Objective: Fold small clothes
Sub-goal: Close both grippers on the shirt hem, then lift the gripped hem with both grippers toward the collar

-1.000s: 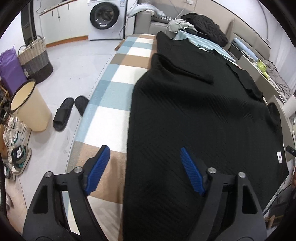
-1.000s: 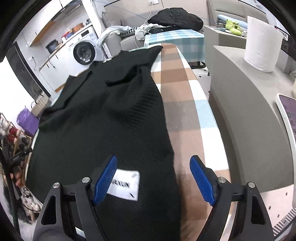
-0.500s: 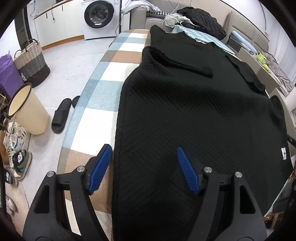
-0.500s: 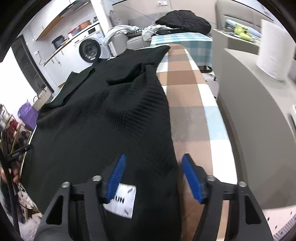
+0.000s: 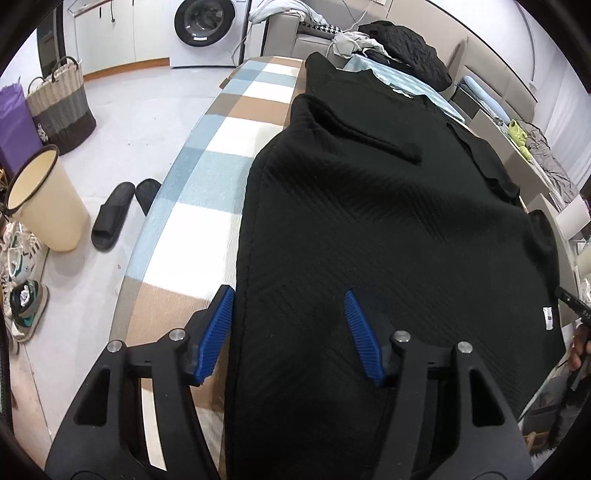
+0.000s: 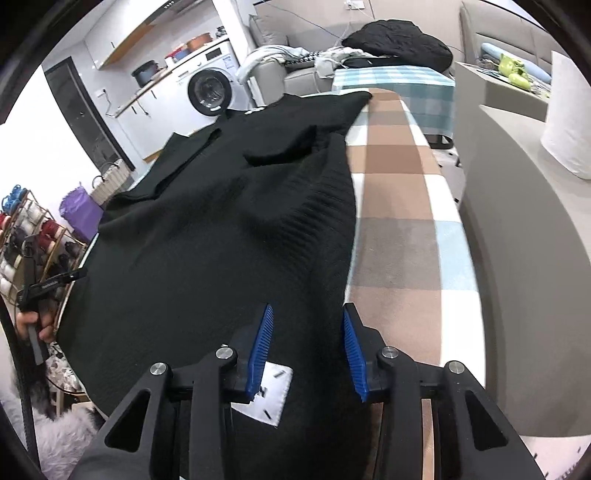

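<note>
A black knit garment [image 5: 369,221] lies spread flat on a table with a checked blue, brown and white cover [image 5: 192,229]. My left gripper [image 5: 290,332] straddles its near left edge. The jaws are closing, with the cloth between the blue pads [image 5: 218,332] but not pinched. In the right wrist view the same garment [image 6: 221,240] fills the middle. My right gripper [image 6: 307,349] straddles its near right hem beside a white label [image 6: 271,397]. Its jaws are closing too, with a gap still showing at the pads [image 6: 352,350].
The floor on the left holds a beige bin [image 5: 44,199], black slippers [image 5: 114,214], a woven basket [image 5: 59,107] and shoes. A washing machine [image 5: 201,26] and a sofa with piled clothes [image 5: 402,40] stand beyond. A grey counter [image 6: 524,258] with a paper roll [image 6: 569,125] borders the table's right side.
Both pairs of jaws have narrowed, the right one much more. The right gripper has settled over the hem beside the label. The left pads have drawn in around the garment's left edge.
</note>
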Available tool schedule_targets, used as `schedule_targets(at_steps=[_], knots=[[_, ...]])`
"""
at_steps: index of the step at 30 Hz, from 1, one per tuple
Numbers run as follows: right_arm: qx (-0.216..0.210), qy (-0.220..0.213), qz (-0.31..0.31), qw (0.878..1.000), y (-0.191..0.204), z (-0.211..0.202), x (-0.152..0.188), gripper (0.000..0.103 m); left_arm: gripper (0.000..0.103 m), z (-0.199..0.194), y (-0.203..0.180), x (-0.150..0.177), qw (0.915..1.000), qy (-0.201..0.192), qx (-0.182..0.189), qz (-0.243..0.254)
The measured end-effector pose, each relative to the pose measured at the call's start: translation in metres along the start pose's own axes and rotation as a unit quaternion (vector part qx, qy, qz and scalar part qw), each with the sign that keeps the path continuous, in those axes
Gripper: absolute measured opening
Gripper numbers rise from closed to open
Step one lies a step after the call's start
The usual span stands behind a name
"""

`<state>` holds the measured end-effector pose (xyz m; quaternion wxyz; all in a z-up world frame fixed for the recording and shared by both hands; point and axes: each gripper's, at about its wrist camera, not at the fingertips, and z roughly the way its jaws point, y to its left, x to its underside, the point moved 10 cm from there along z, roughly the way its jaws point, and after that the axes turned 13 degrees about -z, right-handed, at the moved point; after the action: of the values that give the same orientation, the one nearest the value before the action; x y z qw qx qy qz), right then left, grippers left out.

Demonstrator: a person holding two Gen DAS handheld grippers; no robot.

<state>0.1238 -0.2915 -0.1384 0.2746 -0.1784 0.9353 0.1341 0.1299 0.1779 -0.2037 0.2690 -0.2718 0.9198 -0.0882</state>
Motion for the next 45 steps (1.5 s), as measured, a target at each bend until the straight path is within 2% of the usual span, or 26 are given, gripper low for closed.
schedule_targets(at_steps=[2, 3, 5, 7, 8, 9, 10, 11, 16, 20, 24, 29, 34, 37, 44, 45], knots=[[0.011, 0.003, 0.002, 1.0, -0.004, 0.002, 0.002, 0.039, 0.057, -0.001, 0.0, 0.0, 1.0, -0.004, 0.0, -0.001], [0.016, 0.006, 0.006, 1.0, -0.007, 0.004, 0.004, 0.04, 0.053, 0.0, 0.0, 0.0, 1.0, -0.008, -0.002, 0.001], [0.02, 0.012, 0.009, 1.0, -0.01, 0.009, 0.006, 0.04, 0.02, 0.001, 0.0, -0.002, 0.9999, -0.014, -0.005, 0.004], [0.022, 0.003, 0.001, 1.0, -0.008, 0.011, 0.004, 0.038, 0.007, 0.002, 0.0, -0.004, 0.9998, -0.012, 0.013, -0.011], [0.022, 0.005, 0.0, 1.0, -0.007, 0.012, 0.004, 0.036, 0.007, 0.001, 0.0, -0.006, 0.9994, -0.017, 0.023, -0.018], [0.023, 0.001, 0.0, 1.0, -0.007, 0.012, 0.003, 0.025, 0.007, -0.002, -0.001, -0.009, 0.999, -0.028, 0.029, -0.022], [0.015, -0.005, 0.0, 1.0, -0.004, 0.011, 0.003, 0.008, 0.006, -0.006, -0.002, -0.011, 0.9986, -0.038, 0.031, -0.021], [0.012, -0.012, -0.002, 1.0, -0.002, 0.01, 0.002, 0.005, 0.006, -0.009, -0.004, -0.013, 0.9982, -0.044, 0.035, -0.021], [-0.02, -0.08, -0.009, 0.997, 0.011, -0.023, -0.005, 0.005, 0.006, -0.043, -0.012, -0.026, 0.9933, -0.104, 0.05, -0.009], [-0.075, -0.201, 0.03, 0.976, 0.011, -0.075, -0.02, 0.004, 0.004, -0.068, -0.016, -0.038, 0.9875, -0.141, 0.069, -0.014], [-0.081, -0.245, 0.072, 0.963, -0.002, -0.086, -0.028, 0.004, 0.004, -0.082, -0.014, -0.05, 0.9823, -0.164, 0.085, -0.031], [-0.082, -0.263, 0.1, 0.956, -0.009, -0.082, -0.042, 0.004, 0.004, -0.086, -0.008, -0.073, 0.9788, -0.179, 0.09, -0.045], [-0.043, -0.23, 0.117, 0.965, -0.023, -0.065, -0.063, 0.004, 0.004, -0.059, -0.012, -0.105, 0.9819, -0.167, 0.077, -0.045], [0.014, -0.199, 0.118, 0.973, -0.035, -0.043, -0.078, 0.004, 0.004, -0.029, -0.017, -0.124, 0.9849, -0.159, 0.057, -0.039], [0.104, -0.097, 0.12, 0.983, -0.057, 0.028, -0.098, 0.005, 0.005, 0.043, -0.018, -0.139, 0.9921, -0.112, 0.024, -0.051], [0.115, -0.08, 0.118, 0.983, -0.059, 0.034, -0.096, 0.01, 0.006, 0.049, -0.016, -0.138, 0.9928, -0.104, 0.018, -0.056]])
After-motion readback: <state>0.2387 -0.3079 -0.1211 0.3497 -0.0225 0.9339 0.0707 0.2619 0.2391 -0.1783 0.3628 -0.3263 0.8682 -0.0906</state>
